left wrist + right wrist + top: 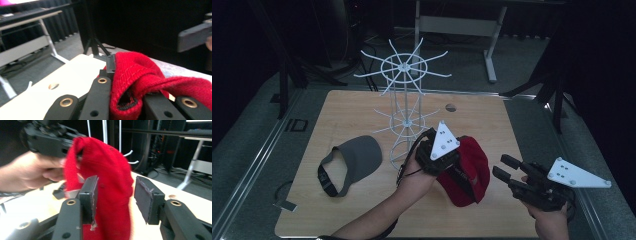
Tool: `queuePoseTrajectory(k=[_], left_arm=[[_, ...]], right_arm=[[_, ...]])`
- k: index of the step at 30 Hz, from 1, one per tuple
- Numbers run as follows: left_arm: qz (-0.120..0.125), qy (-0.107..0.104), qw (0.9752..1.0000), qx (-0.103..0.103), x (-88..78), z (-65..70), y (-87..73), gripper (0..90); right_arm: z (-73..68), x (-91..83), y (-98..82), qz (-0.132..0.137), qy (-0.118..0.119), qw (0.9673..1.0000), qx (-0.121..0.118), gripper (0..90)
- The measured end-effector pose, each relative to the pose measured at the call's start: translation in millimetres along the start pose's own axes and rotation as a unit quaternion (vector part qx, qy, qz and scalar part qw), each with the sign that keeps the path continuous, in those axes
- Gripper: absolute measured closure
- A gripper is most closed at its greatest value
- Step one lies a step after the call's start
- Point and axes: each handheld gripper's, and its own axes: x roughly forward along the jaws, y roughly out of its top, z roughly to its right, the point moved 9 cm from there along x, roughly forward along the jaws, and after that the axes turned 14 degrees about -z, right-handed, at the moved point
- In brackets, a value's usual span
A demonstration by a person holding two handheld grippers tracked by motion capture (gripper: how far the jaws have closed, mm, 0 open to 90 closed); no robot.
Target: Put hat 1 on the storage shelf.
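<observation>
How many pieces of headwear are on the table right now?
2. The red cap hangs clamped in the left tool, right of the white wire rack. The grey visor lies flat on the table, left of the rack.

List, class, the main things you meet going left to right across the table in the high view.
Grey visor → white wire rack → left hand-held gripper → red cap → right hand-held gripper.
</observation>
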Motion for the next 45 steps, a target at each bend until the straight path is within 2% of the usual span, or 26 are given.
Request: queuePoseTrajectory(k=[4, 7, 10, 14, 18, 24, 27, 31, 35, 37, 38, 41, 44, 45], left_arm=[[-0.005, -0.013, 0.9999, 0.001, -3.4, -0.4, -4.0, 89.1], [-0.003, -0.038, 0.9993, 0.001, -5.3, 1.0, -6.8, 89.0], [-0.004, -0.052, 0.9986, -0.001, -5.4, 2.1, -7.7, 89.0], [-0.002, -0.055, 0.9985, 0.002, -5.0, 3.9, -5.3, 89.0], [0.0, -0.057, 0.9984, 0.007, -4.0, 6.1, -2.0, 89.0], [-0.004, -0.064, 0.9979, 0.001, -2.1, 3.9, -3.0, 89.0], [-0.003, -0.073, 0.9974, -0.002, -2.6, 3.2, -3.3, 88.9], [-0.001, -0.085, 0.9964, 0.004, -4.4, 4.1, -3.6, 88.8], [-0.001, -0.097, 0.9952, 0.015, -4.4, 7.3, -4.4, 88.6], [0.002, -0.096, 0.9952, 0.016, -4.0, 8.1, -4.3, 88.6], [0.012, -0.107, 0.994, 0.02, -4.3, 10.2, -3.3, 88.5], [0.016, -0.116, 0.9927, 0.026, -4.0, 12.2, -3.0, 88.0], [0.01, -0.116, 0.9928, 0.028, -3.2, 12.6, -3.7, 86.4], [0.01, -0.113, 0.9932, 0.028, -3.3, 12.3, -3.9, 78.5]], right_arm=[[2.7, 12.6, -1.3, -0.021, -0.009, 0.9997, -0.011, 55.8], [0.7, 22.0, -1.6, -0.031, -0.003, 0.9993, -0.022, 58.3], [-0.3, 30.0, -1.4, -0.04, 0.0, 0.9987, -0.032, 59.7], [-1.1, 35.0, -1.4, -0.046, 0.001, 0.998, -0.043, 61.9], [-2.2, 35.9, -2.3, -0.046, 0.002, 0.9972, -0.058, 72.1], [-7.1, 34.1, -1.8, -0.048, 0.023, 0.9958, -0.074, 87.5], [-9.3, 31.8, -0.1, -0.043, 0.037, 0.9963, -0.065, 88.4], [-8.0, 24.5, 4.9, -0.023, 0.055, 0.9973, -0.042, 88.8], [-4.0, 16.9, 10.2, -0.01, 0.044, 0.9986, -0.027, 89.0], [-2.8, 15.5, 11.5, -0.006, 0.042, 0.9988, -0.024, 89.0], [-2.0, 12.9, 14.2, 0.001, 0.039, 0.999, -0.022, 89.1], [-0.9, 9.9, 17.3, 0.009, 0.037, 0.9991, -0.018, 89.1], [0.1, 8.9, 19.2, 0.011, 0.033, 0.9993, -0.016, 89.0], [0.9, 8.9, 20.7, 0.011, 0.029, 0.9994, -0.016, 89.1]])
